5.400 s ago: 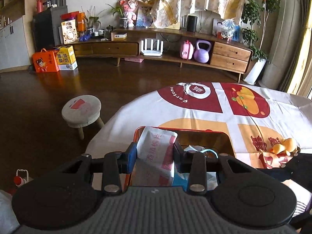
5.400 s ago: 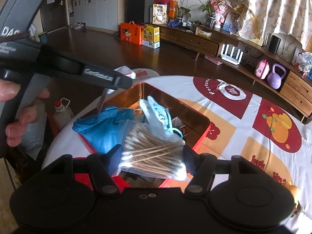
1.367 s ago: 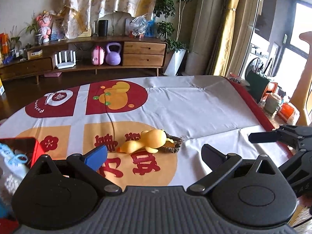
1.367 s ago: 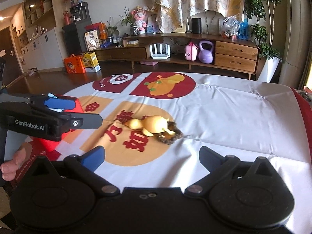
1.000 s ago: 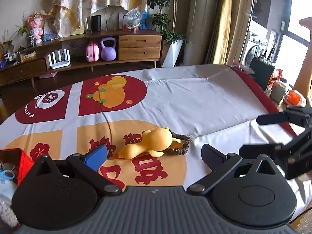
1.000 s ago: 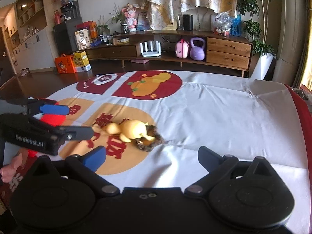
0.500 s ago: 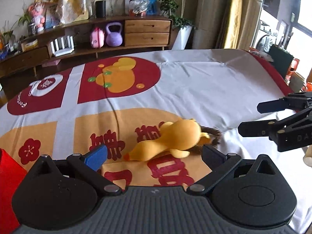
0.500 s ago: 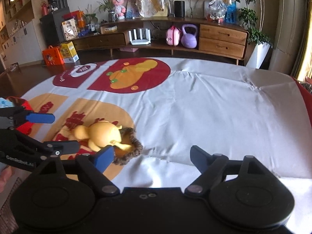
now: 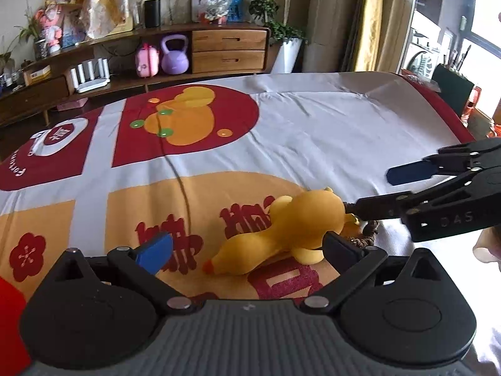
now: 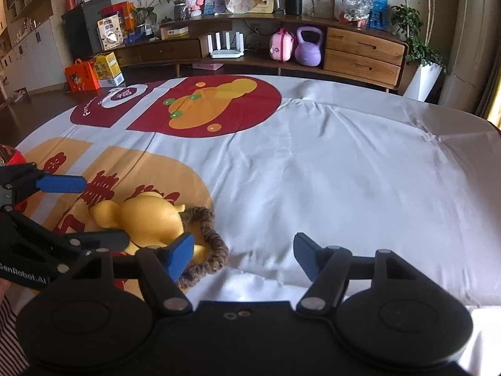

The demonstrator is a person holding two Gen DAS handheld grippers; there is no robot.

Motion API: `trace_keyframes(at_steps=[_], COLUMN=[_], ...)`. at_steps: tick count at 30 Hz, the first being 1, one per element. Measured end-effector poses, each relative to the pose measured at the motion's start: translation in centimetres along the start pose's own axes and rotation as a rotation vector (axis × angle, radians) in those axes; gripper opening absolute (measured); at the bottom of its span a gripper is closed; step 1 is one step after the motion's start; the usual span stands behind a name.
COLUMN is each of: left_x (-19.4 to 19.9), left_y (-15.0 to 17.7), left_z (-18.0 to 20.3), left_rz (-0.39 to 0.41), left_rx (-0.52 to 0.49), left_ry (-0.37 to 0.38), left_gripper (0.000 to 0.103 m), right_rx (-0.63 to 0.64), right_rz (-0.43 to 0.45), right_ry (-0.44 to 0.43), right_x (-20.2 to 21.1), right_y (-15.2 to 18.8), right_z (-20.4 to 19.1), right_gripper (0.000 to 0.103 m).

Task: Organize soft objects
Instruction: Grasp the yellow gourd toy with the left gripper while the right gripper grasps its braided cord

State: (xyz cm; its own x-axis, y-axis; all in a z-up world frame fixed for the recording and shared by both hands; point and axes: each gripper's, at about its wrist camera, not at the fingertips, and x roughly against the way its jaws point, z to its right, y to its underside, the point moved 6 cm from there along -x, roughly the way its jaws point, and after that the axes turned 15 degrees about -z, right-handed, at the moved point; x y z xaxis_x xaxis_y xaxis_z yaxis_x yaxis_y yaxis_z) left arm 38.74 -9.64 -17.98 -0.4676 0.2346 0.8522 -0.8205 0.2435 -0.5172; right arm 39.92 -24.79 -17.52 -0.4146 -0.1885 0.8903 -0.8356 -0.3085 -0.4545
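Note:
A yellow rubber duck toy (image 9: 281,232) lies on its side on the tablecloth, with a brown braided rope ring (image 9: 369,232) against its far side. My left gripper (image 9: 247,247) is open with its jaws on either side of the duck's neck, close above the cloth. My right gripper (image 10: 241,253) is open and empty; the rope ring (image 10: 206,244) and the duck (image 10: 147,219) lie at its left finger. The right gripper (image 9: 372,191) also shows in the left wrist view, coming in from the right with its lower finger at the duck's body.
A red box (image 9: 9,313) stands at the table's left edge. The round table has a white, red and orange printed cloth (image 10: 313,156). Behind it a long wooden sideboard (image 10: 344,50) holds a purple kettlebell, a router and plants.
Both grippers dropped their earlier items at the red box and swung right to the duck. Over the last second both have closed in on it, jaws open.

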Motion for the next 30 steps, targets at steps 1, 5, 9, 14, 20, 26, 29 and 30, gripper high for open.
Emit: trace_keyframes(at_steps=[1,5,9,14,20,26,29,30], left_x=[-0.1,-0.4,-0.9,-1.0,-0.9,-0.3,0.1,0.3], left_y=[0.0,-0.3,-0.3,-0.1,0.1,0.1,0.4,0.5], left_z=[0.1,0.6,1.1,1.2,0.9,0.6,0.7,0.9], left_rz=[0.002,0.004,-0.008,-0.003,-0.002,0.009,0.013,0.015], left_rx=[-0.006,-0.025,-0.047,-0.046,-0.035,-0.004,0.001,-0.002], left_ry=[0.011,0.036,0.063,0.079,0.065,0.053,0.044,0.044], left_gripper=[0.102,0.101,0.086,0.075,0.065,0.049,0.04,0.033], right_rx=[0.005,0.015,0.023,0.019,0.036,0.022,0.008,0.003], right_rz=[-0.003,-0.015,-0.023,-0.024,-0.015,-0.015,-0.005,0.0], right_ry=[0.0,-0.01,-0.015,-0.025,-0.034,-0.074,-0.069,-0.07], right_x=[-0.1,-0.7,-1.2,-1.7,-1.9,-1.8,-1.4,-1.2], right_y=[-0.1,-0.2,-0.3,-0.4,-0.6,-0.4,-0.2,-0.1], right_z=[-0.2,-0.7,-1.3,-1.6,-2.3,-2.8,-3.2,-3.3], right_gripper=[0.063,0.057,0.051,0.043,0.031,0.009,0.007,0.007])
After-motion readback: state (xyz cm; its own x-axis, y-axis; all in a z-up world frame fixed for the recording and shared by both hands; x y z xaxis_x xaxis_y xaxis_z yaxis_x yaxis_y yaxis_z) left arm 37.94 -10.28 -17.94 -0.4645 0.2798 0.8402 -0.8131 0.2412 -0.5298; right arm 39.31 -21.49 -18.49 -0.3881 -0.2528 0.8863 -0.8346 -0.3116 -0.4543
